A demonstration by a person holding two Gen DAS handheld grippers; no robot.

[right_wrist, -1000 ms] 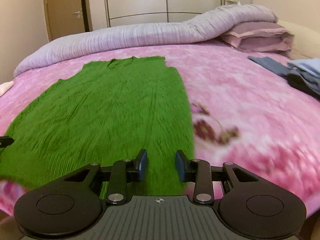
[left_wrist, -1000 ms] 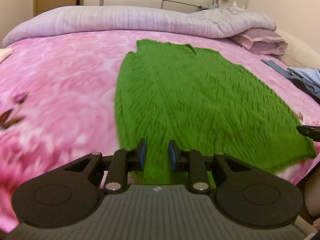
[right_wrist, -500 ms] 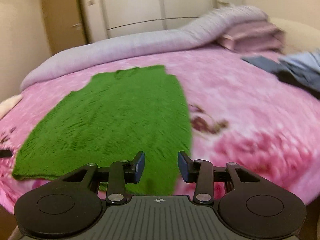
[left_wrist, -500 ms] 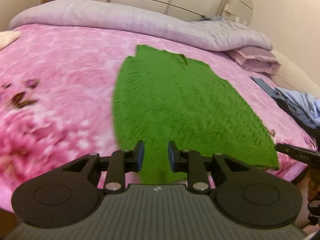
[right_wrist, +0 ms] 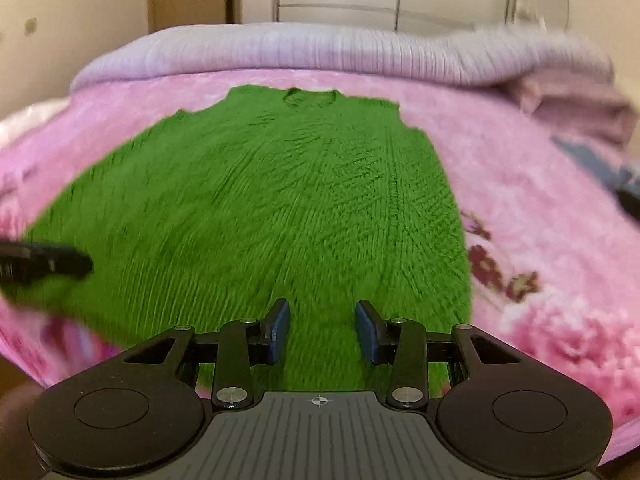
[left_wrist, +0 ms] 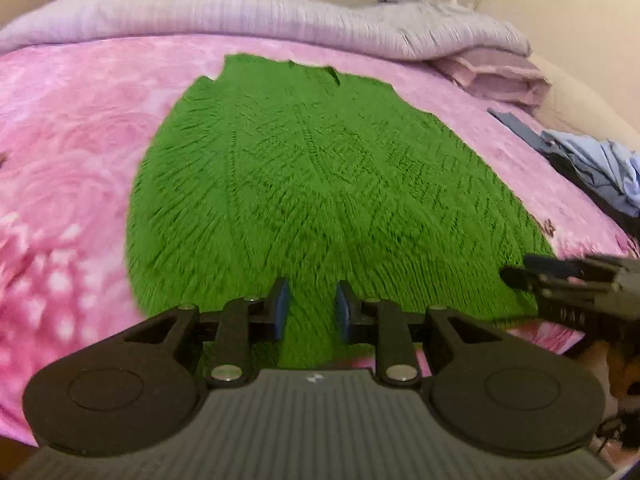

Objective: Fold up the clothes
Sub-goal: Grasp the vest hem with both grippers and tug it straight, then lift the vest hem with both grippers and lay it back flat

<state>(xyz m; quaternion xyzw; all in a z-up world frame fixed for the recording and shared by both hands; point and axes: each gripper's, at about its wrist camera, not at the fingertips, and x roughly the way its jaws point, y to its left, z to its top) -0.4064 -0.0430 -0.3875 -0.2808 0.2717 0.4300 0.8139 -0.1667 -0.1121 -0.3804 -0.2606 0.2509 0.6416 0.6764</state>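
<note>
Green knitted sweater [left_wrist: 320, 184] flat on pink floral bedspread [left_wrist: 72, 152]; left gripper [left_wrist: 310, 306] and right gripper [right_wrist: 322, 330] over its hem, jaws parted, empty.

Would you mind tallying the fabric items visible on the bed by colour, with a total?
Green: 1, the knit garment
Pink: 1, the floral blanket
Lilac: 2, the rolled duvet and the pillow
Blue or dark: 1 heap of clothes, pieces not separable
Total: 5

Sweater [left_wrist: 320, 184] flat on bed [left_wrist: 80, 152], neckline toward rolled duvet [left_wrist: 240, 12] behind; clothes pile [left_wrist: 592, 168] right, pillows [left_wrist: 496, 74] back-right.
</note>
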